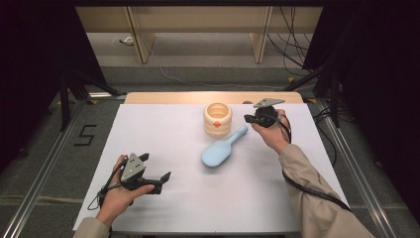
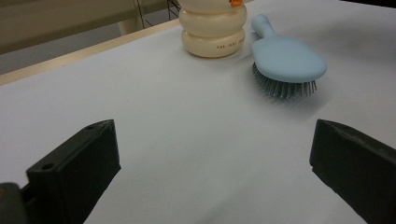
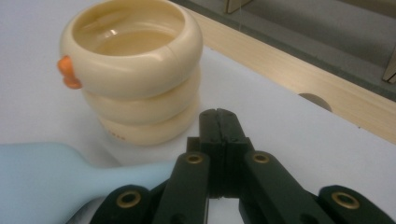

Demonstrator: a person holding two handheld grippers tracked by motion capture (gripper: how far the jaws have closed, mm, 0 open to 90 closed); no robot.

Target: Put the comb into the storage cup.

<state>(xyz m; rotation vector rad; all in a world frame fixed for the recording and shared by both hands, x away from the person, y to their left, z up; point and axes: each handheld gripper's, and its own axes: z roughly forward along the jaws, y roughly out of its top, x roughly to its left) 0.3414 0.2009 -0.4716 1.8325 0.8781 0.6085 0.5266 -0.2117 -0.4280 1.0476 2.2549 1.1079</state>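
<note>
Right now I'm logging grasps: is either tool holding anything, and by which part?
Nothing is held. The left tool is open over bare table; the right tool is shut on nothing, just above the blue hairbrush handle beside the cream cup.

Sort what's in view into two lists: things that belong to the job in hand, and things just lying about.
In the job:
- light blue hairbrush, lying bristles down, its handle next to the right tongs, which are closed
- cream ringed cup with an orange knob, upright beside the brush
- left tongs, open, hovering apart from both

Lying about:
- loose cables on the floor beyond the table
</note>
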